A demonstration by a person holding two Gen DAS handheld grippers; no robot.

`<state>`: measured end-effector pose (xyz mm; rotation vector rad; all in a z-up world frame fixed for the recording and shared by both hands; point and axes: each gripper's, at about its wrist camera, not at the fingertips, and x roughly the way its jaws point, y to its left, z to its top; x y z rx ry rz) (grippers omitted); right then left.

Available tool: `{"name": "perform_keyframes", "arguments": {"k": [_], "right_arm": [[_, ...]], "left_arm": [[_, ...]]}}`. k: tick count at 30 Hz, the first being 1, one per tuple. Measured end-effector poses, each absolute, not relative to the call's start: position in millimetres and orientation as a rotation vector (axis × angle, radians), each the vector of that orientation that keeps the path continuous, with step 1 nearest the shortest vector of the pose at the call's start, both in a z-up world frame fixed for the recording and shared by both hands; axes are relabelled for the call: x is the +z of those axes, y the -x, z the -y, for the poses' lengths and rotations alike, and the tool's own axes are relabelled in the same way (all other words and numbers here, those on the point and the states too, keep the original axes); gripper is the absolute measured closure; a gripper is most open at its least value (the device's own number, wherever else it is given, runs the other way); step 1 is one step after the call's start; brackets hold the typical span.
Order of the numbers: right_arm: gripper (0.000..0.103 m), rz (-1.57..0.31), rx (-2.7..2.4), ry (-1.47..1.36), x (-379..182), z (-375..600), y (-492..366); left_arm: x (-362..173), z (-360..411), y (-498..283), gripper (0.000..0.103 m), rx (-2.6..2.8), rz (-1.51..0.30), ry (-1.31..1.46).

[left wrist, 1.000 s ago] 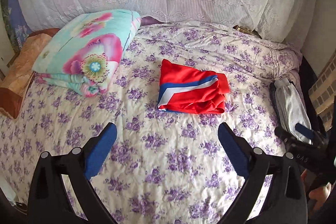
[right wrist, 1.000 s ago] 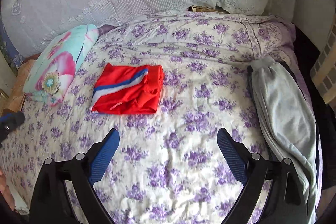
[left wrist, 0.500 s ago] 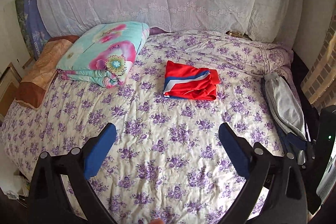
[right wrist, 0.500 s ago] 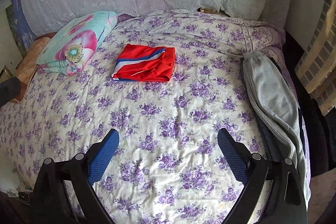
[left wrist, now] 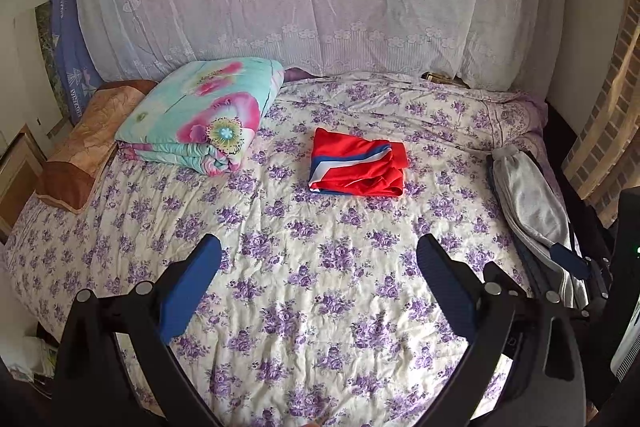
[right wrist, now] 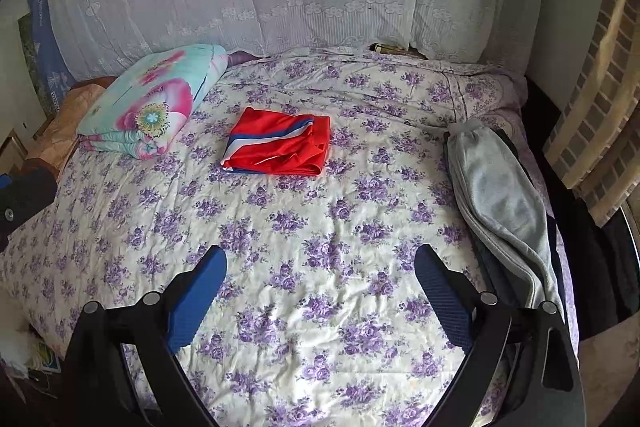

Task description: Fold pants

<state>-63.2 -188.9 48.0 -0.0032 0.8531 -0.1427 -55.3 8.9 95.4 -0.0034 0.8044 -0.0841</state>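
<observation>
On bed, 12 o'clock: red pants point(left wrist: 357, 163) folded | both grippers point(left wrist: 319, 277) point(right wrist: 320, 279) agape, empty | risk: snagging grey pants point(right wrist: 496, 195) unravels stack

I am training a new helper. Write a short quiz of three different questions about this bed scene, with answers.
1. True or false: the red folded pants with a blue and white stripe lie on the floral bedspread.
2. Which side of the bed holds the grey fleece pants: A left, B right?
3. Fill in: the left gripper and right gripper are both ____.

Key: 1 true; 2 B; 3 open.
</observation>
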Motion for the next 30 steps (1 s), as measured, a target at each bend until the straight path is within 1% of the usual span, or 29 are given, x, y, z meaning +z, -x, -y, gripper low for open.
{"name": "perform_keyframes", "arguments": {"k": [30], "right_arm": [[0.008,-0.860,-0.140,-0.016,42,195,63]], "left_arm": [[83,5,47,0.008,-0.116,-0.849,-0.010]]}}
